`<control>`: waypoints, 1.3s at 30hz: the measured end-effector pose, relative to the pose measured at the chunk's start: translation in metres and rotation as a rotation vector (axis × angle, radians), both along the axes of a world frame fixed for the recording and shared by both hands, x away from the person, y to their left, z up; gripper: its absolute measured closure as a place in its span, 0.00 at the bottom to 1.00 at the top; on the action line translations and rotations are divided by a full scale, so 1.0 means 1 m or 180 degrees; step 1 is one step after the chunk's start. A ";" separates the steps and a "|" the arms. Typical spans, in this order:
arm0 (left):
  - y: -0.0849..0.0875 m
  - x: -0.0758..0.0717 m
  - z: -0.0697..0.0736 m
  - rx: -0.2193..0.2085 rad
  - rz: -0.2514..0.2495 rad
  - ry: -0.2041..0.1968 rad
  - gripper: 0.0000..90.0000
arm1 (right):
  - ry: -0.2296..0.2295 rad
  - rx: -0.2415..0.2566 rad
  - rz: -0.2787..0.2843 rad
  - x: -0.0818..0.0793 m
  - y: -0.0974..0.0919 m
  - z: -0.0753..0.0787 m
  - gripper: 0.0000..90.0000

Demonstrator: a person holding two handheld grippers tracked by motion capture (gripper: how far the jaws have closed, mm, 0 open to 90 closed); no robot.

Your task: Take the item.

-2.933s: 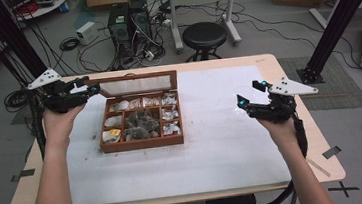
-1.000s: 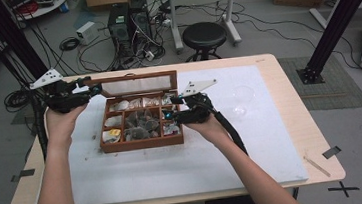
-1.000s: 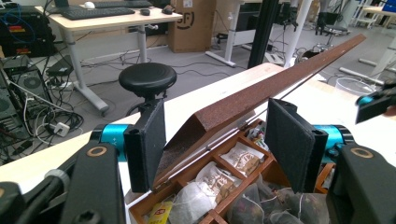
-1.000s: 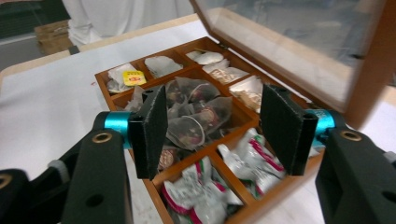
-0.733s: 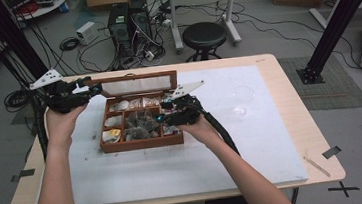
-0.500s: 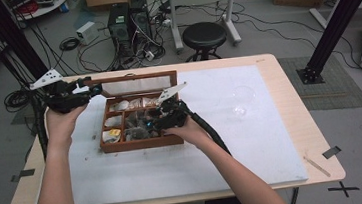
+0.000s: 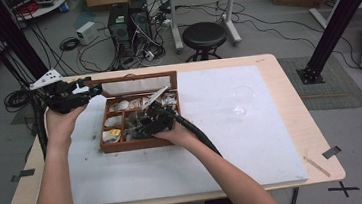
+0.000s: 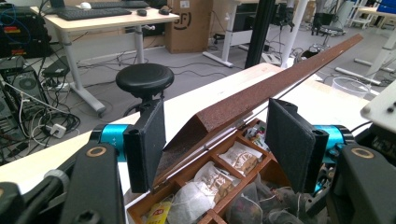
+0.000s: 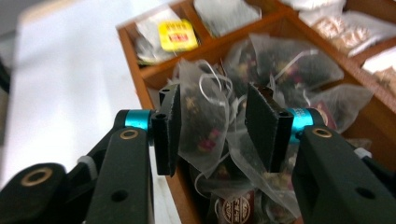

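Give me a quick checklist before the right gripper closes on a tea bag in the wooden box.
1. Hinged lid of the brown wooden compartment box raised: ok, the open left gripper straddles its edge.
2. Right gripper open: ok.
3. Translucent mesh tea bag between its jaws: ok.
4. Only one bag in the gap: cannot tell, bags overlap and strings tangle.
5. Jaws clear of the wooden divider: cannot tell, the left jaw sits close to it.
6. Clear plastic cup upright on the white mat: ok.

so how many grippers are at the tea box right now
2: the left gripper holds the raised lid at its left end, and the right gripper is down in the box, jaws open around a tea bag.
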State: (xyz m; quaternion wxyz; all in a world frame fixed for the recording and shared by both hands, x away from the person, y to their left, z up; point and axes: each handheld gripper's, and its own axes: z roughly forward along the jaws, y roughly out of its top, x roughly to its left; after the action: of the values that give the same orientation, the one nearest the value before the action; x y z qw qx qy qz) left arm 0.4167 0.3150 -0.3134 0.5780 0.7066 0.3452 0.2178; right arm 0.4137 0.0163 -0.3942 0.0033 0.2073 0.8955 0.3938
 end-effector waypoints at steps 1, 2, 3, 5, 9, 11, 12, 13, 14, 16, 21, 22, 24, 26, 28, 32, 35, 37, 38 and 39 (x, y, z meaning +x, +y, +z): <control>0.000 0.000 0.000 0.0000 0.0000 0.0000 0.43 | 0.0029 -0.0041 -0.0003 0.000 0.002 -0.001 0.66; 0.000 0.000 0.000 0.0005 -0.0001 0.0001 0.43 | 0.0029 -0.0041 -0.0003 0.000 0.002 -0.001 0.66; 0.000 0.000 0.000 0.0002 -0.0002 0.0003 0.43 | 0.0051 -0.0141 -0.0026 0.000 0.005 -0.002 0.69; 0.000 0.000 0.000 0.0005 0.0001 0.0002 0.43 | 0.0111 -0.0175 -0.0018 -0.001 0.007 -0.003 0.77; 0.000 0.000 0.000 0.0006 -0.0005 0.0003 0.43 | 0.0109 -0.0168 0.0031 -0.001 0.007 -0.001 0.90; 0.000 0.000 0.000 0.0006 -0.0008 0.0001 0.43 | 0.0089 -0.0143 0.0059 -0.001 0.005 0.000 0.93; 0.000 -0.001 0.000 0.0007 -0.0010 0.0002 0.43 | 0.0087 -0.0125 0.0077 -0.002 0.005 0.000 1.00; 0.000 -0.001 -0.001 0.0012 -0.0015 0.0005 0.43 | 0.0042 -0.0121 0.0076 -0.003 0.004 0.001 1.00; 0.000 -0.001 -0.001 0.0011 -0.0017 0.0003 0.43 | 0.0051 -0.0097 0.0072 -0.003 0.003 0.003 1.00; 0.000 -0.001 -0.001 0.0010 -0.0017 0.0002 0.43 | 0.0015 -0.0055 0.0078 -0.004 0.001 0.005 1.00; 0.000 -0.001 -0.001 0.0011 -0.0015 0.0005 0.43 | -0.0032 0.0014 0.0119 -0.006 -0.002 0.010 1.00; 0.000 -0.002 -0.001 0.0017 -0.0018 0.0004 0.43 | -0.0049 0.0037 0.0114 -0.006 -0.003 0.011 1.00; 0.000 -0.002 -0.001 0.0012 -0.0020 0.0005 0.43 | -0.0073 0.0076 0.0118 -0.006 -0.005 0.013 1.00; 0.000 -0.002 -0.001 0.0012 -0.0018 0.0003 0.43 | -0.0090 0.0101 0.0102 -0.007 -0.007 0.016 1.00; 0.000 -0.002 -0.001 0.0014 -0.0014 0.0003 0.43 | -0.0108 0.0127 0.0107 -0.007 -0.009 0.018 1.00; 0.000 -0.002 -0.001 0.0016 -0.0009 0.0002 0.43 | -0.0155 0.0182 0.0080 -0.008 -0.016 0.025 1.00; 0.000 -0.001 -0.001 0.0014 -0.0007 0.0004 0.43 | -0.0180 0.0211 0.0074 -0.008 -0.020 0.028 1.00; 0.000 -0.001 -0.001 0.0014 -0.0004 0.0005 0.43 | -0.0187 0.0263 0.0064 -0.008 -0.027 0.033 1.00; 0.000 -0.001 -0.001 0.0014 -0.0004 0.0005 0.43 | -0.0189 0.0290 0.0065 -0.008 -0.029 0.035 1.00; -0.001 -0.002 -0.001 0.0022 -0.0004 0.0008 0.43 | -0.0181 0.0306 0.0072 -0.009 -0.032 0.037 1.00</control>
State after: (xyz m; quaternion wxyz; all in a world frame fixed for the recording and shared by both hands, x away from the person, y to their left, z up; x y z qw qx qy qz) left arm 0.4151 0.3145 -0.3147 0.5753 0.7090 0.3447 0.2178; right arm 0.4052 -0.0159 -0.3567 0.0143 0.1859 0.8773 0.4422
